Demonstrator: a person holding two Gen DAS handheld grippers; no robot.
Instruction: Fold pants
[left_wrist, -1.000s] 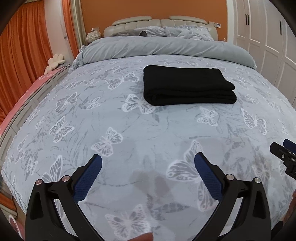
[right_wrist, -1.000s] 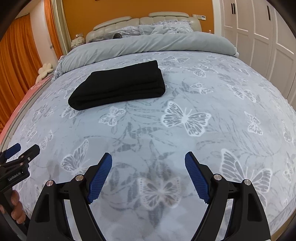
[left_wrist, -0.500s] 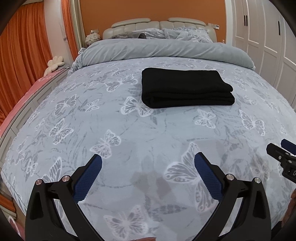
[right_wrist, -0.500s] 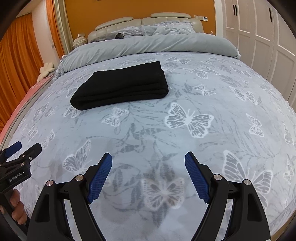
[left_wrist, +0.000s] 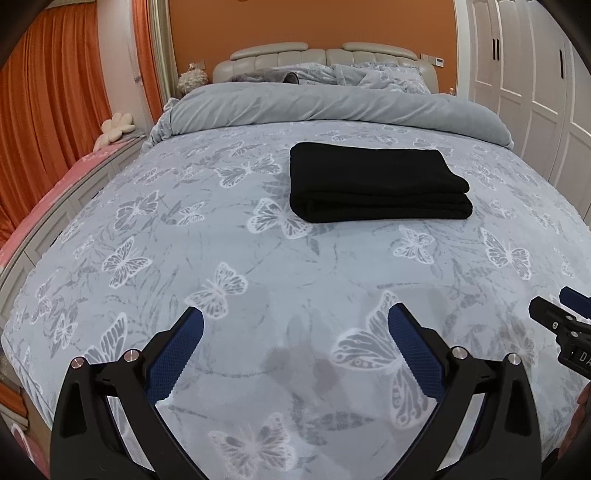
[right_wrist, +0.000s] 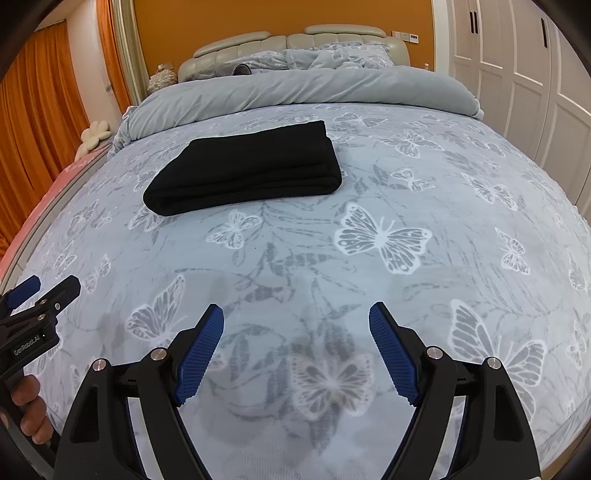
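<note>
Blue ribbed pads on my left gripper (left_wrist: 295, 343) stand wide apart with nothing between them, hovering over the near part of the butterfly-print bedspread (left_wrist: 258, 266). My right gripper (right_wrist: 295, 339) is the same: spread, empty, above the near edge of the bed. Each one shows at the margin of the other's view, so they sit side by side, apart.

Further out, the black pants (left_wrist: 373, 184) lie as a compact, layered rectangle in the middle of the bedspread, well apart from both grippers, with a rolled grey duvet (left_wrist: 332, 107) beyond and the headboard (left_wrist: 325, 55) farthest off.

Compared with a second ago, the pants have kept their shape and place. Both cameras have drawn back and up a little, so the bundle sits slightly smaller and farther off, and the grippers stayed spread throughout. I judge the folding finished and my hands retreating; nothing looks left but perhaps tidying an edge.
</note>
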